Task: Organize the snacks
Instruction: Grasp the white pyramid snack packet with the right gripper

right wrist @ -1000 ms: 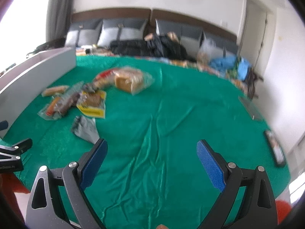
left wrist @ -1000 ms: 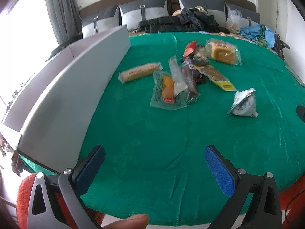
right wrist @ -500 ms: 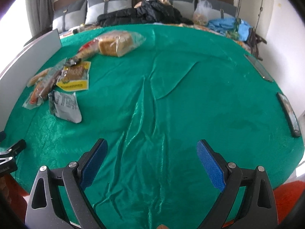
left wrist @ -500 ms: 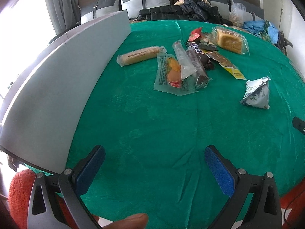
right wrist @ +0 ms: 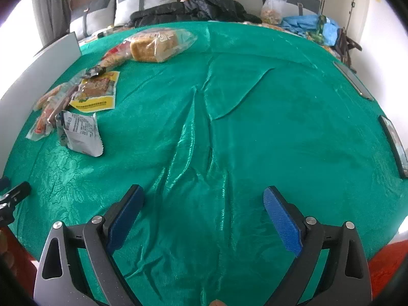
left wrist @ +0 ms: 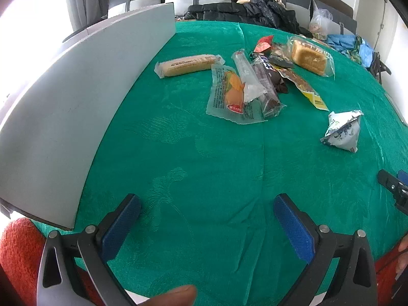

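Left gripper point(left wrist: 207, 215): fingers spread wide, empty, low over the green-clothed counter point(left wrist: 204, 178). Right gripper point(right wrist: 203, 205): likewise parted, nothing held.

Snack heap point(left wrist: 251, 86): well ahead of the left fingers. Includes long wrapped roll point(left wrist: 187, 65), bagged bread slice point(left wrist: 309, 57), triangular foil pouch point(left wrist: 343, 131) lying apart.

Grey bin wall point(left wrist: 89, 97): left of the left fingers, probably the sorting destination.

On my table: green cloth point(right wrist: 255, 127), creased down the middle. Far behind it, grey cushions point(right wrist: 142, 2), a heap of black clothing point(right wrist: 199, 7), a clear plastic bag point(right wrist: 272, 10), blue fabric point(right wrist: 306, 25). Two phones point(right wrist: 392, 142) at the right edge.
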{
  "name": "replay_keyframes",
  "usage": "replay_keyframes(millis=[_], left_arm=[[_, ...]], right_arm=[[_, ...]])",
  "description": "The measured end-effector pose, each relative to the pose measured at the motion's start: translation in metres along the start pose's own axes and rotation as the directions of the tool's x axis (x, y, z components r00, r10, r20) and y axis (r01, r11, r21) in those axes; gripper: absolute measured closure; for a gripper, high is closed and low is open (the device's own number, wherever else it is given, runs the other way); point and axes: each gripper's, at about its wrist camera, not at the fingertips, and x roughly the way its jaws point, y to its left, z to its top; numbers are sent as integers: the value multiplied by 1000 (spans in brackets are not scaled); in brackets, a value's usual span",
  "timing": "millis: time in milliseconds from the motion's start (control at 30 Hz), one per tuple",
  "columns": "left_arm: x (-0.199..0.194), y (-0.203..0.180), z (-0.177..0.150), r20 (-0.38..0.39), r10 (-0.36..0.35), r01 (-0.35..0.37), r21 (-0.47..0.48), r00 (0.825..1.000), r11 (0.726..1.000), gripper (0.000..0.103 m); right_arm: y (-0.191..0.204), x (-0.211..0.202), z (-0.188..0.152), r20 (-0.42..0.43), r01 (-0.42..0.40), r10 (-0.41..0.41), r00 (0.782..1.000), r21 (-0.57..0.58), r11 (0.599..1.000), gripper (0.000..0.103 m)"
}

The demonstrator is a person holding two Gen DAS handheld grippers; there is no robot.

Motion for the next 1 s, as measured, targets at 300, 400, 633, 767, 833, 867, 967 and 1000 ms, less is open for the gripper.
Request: replay_keyframes(millis=[300,400,633,767,833,867,967,1000], left_arm=[[2,3,2,-9,-28,29,40,1000,999,0],[3,4,4,-15,-38,38,51,999,998,0],[2,8,5,-26,-49,50,61,998,997,0],[1,9,1,-23,-47,49,60,999,997,0],[1,8,0,-19,-46,47,57,999,997,0],[1,8,0,-16,-44,45,56,999,997,0],[1,7,-1,-7,-39,39,49,999,998,0],[1,7,-1,-4,-37,37,47,999,998,0]], right_arm=[[1,-3,9,-39,-18,18,999,1,1000,7],[11,-17,25,24,-114,115,993,-22,993,7],[88,0,51,-46,-298,297,954,-273,915,9],[114,24,49,-107,-301,281,954,-341,891,10],[117,31,48,-98,-288,271,958,-346,893,10],[117,31,47,-85,-281,269,959,-346,895,12],[112,26,47,-37,-257,260,965,-342,904,60],[108,25,45,-45,-272,272,961,-324,906,62]])
